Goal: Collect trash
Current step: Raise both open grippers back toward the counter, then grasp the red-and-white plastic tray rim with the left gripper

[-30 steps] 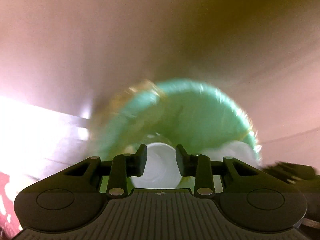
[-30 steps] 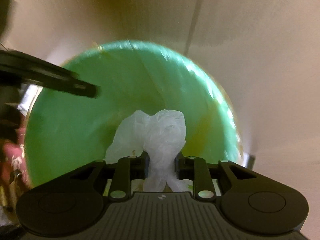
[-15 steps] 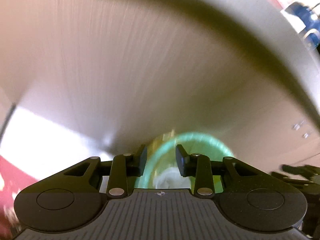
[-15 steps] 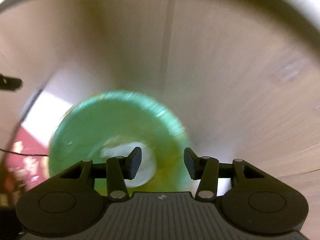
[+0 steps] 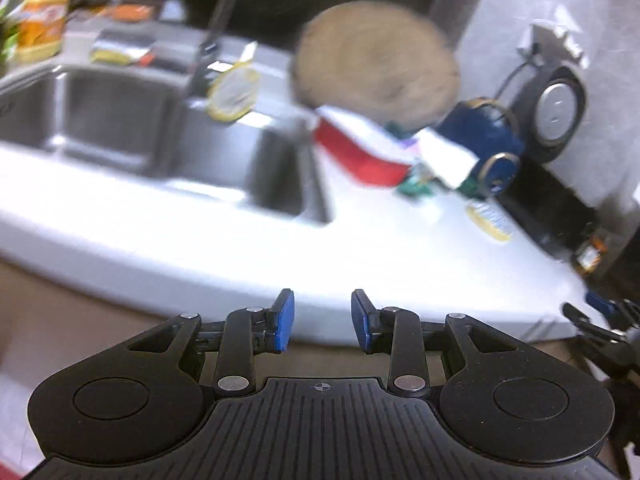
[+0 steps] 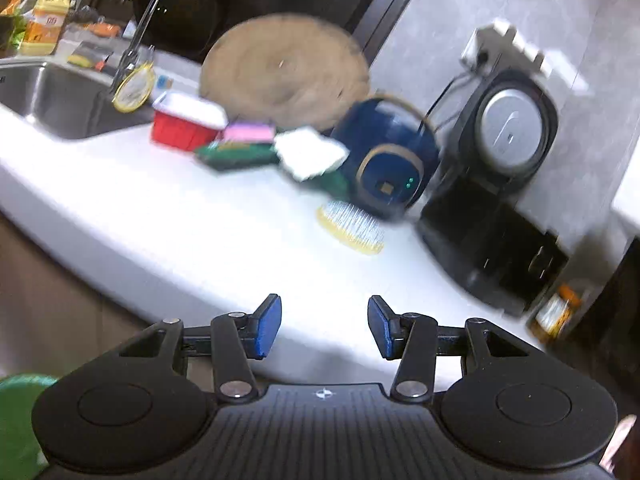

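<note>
My left gripper (image 5: pixel 322 320) is open and empty, above the front edge of the white counter (image 5: pixel 200 236). My right gripper (image 6: pixel 324 326) is open and empty over the same counter (image 6: pixel 180 220). A crumpled white tissue (image 6: pixel 310 152) lies beside a red and white container (image 6: pixel 184 122), a pink pack (image 6: pixel 248 133) and a green packet (image 6: pixel 236 156). The tissue (image 5: pixel 448 156) and red container (image 5: pixel 356 152) also show in the left wrist view. A green bin edge (image 6: pixel 16 412) shows at the lower left of the right wrist view.
A steel sink (image 5: pixel 120 120) with a faucet (image 6: pixel 140 24) lies left. A round wooden board (image 6: pixel 284 68), a blue appliance (image 6: pixel 388 160), a black machine (image 6: pixel 508 132) and a yellow brush (image 6: pixel 350 228) stand along the back and right of the counter.
Both grippers have come up out of the green bin and now face the counter. The right gripper let go of the white tissue wad it held; the left dropped its white item.
</note>
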Demonstrator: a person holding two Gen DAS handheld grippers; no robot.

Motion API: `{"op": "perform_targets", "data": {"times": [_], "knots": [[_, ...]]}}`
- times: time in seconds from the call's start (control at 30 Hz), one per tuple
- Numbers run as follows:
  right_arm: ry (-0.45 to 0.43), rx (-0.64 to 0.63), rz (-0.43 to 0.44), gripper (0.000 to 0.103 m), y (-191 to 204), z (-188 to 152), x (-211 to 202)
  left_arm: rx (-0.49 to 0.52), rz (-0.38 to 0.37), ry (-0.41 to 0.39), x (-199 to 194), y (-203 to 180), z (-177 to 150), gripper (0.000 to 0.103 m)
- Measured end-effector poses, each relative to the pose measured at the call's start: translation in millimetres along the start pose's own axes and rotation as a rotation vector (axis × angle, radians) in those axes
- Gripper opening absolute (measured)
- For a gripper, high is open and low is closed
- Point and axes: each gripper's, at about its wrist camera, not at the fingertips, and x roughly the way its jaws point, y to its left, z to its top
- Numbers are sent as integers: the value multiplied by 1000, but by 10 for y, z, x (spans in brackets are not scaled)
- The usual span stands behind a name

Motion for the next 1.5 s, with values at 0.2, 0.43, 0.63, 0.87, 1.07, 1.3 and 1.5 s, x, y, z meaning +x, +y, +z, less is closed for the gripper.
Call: {"op": "perform_targets", "data": {"times": [0.2, 0.43, 0.63, 0.87, 1.07, 1.3, 1.5], "knots": [[28, 74, 66, 47, -333, 316, 490, 27, -23, -7, 610, -559, 313, 35], [93, 200, 253, 49, -639, 663, 1218, -21, 98, -2, 1334, -1099, 688, 35], [88, 268, 388, 61, -871, 931, 1717, -32, 212, 20, 1686, -1388, 968, 35], [59, 243, 460, 62, -1005, 1164, 2167, -45, 284, 1, 1967, -1481, 1194, 35], [98, 272, 471, 63, -969, 1125, 2495, -85, 416, -42, 2195, -1288, 1372, 35], [127, 280, 520, 63, -732, 1161, 2582, -131, 402, -49, 2569, -1035, 1580, 35], [108, 292, 565, 77, -416, 1477, 2688, -64, 442, 68, 2903, -909, 1516, 35]]}}
